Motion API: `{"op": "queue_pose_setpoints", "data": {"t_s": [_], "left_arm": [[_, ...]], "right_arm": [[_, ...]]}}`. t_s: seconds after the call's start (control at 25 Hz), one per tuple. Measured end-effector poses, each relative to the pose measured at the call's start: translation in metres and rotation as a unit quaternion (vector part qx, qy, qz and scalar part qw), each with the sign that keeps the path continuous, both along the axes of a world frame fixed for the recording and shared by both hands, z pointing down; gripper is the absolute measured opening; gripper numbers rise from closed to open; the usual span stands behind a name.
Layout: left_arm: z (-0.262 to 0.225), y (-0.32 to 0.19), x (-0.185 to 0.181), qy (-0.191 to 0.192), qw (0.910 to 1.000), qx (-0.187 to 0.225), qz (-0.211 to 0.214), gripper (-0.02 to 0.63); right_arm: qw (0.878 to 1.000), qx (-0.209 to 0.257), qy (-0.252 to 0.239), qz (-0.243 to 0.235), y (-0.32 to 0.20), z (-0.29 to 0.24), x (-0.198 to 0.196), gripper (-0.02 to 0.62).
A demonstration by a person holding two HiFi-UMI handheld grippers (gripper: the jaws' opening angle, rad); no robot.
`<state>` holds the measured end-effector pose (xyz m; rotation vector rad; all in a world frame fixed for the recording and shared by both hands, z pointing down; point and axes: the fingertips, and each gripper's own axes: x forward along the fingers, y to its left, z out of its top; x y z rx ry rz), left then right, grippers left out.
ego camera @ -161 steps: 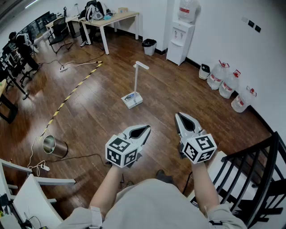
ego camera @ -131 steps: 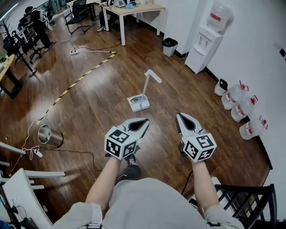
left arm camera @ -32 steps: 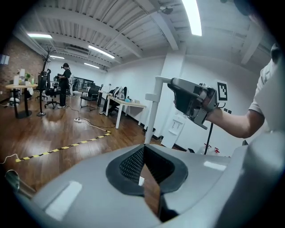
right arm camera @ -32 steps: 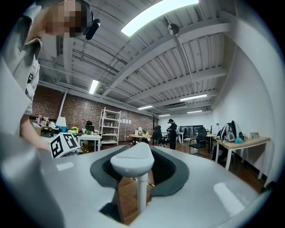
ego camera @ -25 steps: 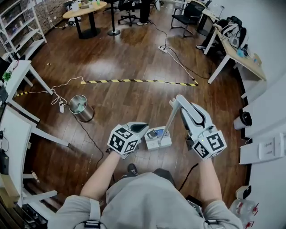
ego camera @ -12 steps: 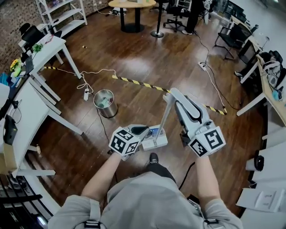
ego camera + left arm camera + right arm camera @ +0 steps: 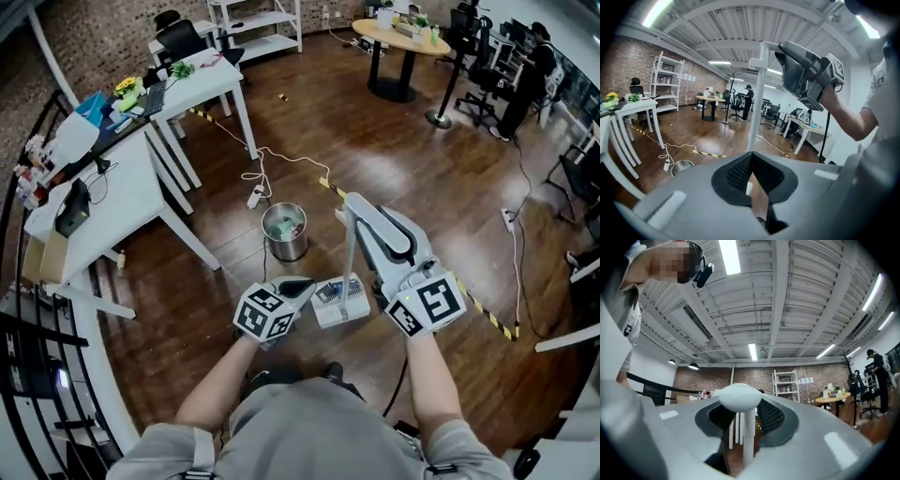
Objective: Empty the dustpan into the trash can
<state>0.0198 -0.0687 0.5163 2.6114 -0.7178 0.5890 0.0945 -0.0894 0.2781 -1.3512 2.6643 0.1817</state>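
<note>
The dustpan (image 7: 339,302) hangs low just on my side of the trash can (image 7: 284,249), not yet over its mouth, with litter (image 7: 327,292) in its tray. Its long handle (image 7: 349,253) rises to my right gripper (image 7: 359,212), whose jaws are clamped on the rounded handle top. My left gripper (image 7: 298,286), nearer me than the can, is closed on nothing. I judge this the carry-in step; next I must bring the pan above the can's rim and tip it so the litter slides in
</note>
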Motion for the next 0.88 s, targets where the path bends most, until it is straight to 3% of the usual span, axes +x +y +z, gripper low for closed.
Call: {"op": "queue_pose_setpoints", "data": {"t_s": [0.12, 0.28, 0.48, 0.64, 0.76, 0.88], "left_arm": [[0.004, -0.035, -0.005, 0.012, 0.9990, 0.011, -0.042, 0.012], [0.008, -0.083, 0.003, 0.042, 0.9969, 0.034, -0.057, 0.175], [0.009, -0.145, 0.017, 0.061, 0.9956, 0.060, -0.038, 0.272], [0.008, -0.184, 0.031, 0.064, 0.9957, 0.067, -0.001, 0.284], [0.013, -0.211, 0.027, 0.063, 0.9950, 0.077, 0.003, 0.282], [0.014, -0.230, 0.020, 0.060, 0.9932, 0.099, 0.011, 0.196]], "right_arm": [[0.999, 0.011, -0.003, -0.034, -0.035, -0.011, -0.015, 0.129], [0.998, 0.017, -0.004, -0.062, -0.076, -0.030, -0.034, 0.129], [0.998, 0.020, -0.010, -0.063, -0.108, -0.057, -0.054, 0.129], [0.998, 0.031, -0.019, -0.059, -0.127, -0.088, -0.069, 0.129], [0.997, 0.045, -0.029, -0.062, -0.139, -0.103, -0.083, 0.129], [0.997, 0.047, -0.031, -0.058, -0.156, -0.106, -0.091, 0.129]]}}
